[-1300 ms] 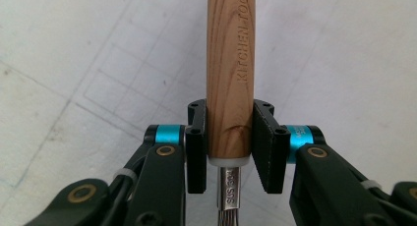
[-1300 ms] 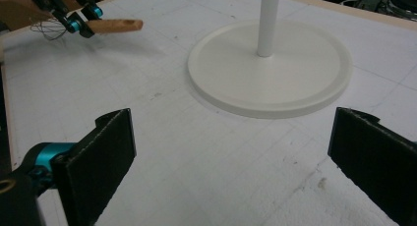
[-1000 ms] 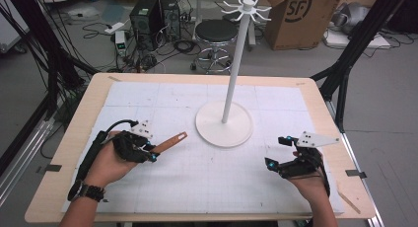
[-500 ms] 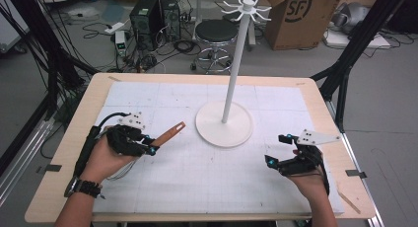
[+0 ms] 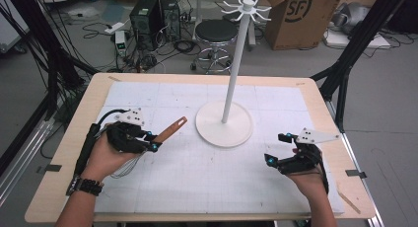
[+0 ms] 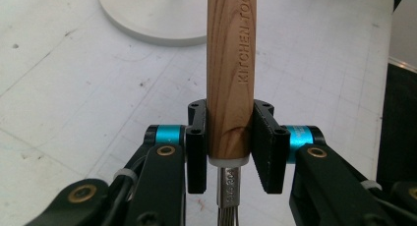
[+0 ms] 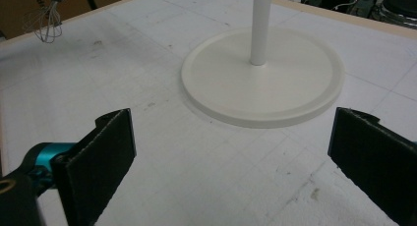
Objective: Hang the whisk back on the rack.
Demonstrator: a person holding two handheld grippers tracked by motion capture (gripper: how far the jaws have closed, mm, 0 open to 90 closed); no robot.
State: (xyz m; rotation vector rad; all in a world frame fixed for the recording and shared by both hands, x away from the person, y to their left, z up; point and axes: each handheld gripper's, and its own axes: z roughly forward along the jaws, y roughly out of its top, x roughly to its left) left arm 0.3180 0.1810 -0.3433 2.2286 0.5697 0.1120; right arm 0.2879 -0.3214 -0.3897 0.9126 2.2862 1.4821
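The whisk (image 6: 230, 83) has a round wooden handle stamped "KITCHEN TOOL" along the grain, a steel collar and thin wire loops; the left tongs (image 6: 230, 152) pinch that handle just above the collar, above the counter's (image 5: 64, 182) left side, handle aimed at the white stand (image 5: 225, 123). A white gridded mat (image 5: 197, 177) covers the pale wooden counter. The right tongs (image 7: 231, 162) are spread, nothing between them.

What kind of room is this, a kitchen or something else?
Probably a lab or workshop, not a kitchen. Tangled black cables and a black computer tower sit on the grey floor, a brown cardboard box stands behind, and the wooden table wears a white gridded mat.
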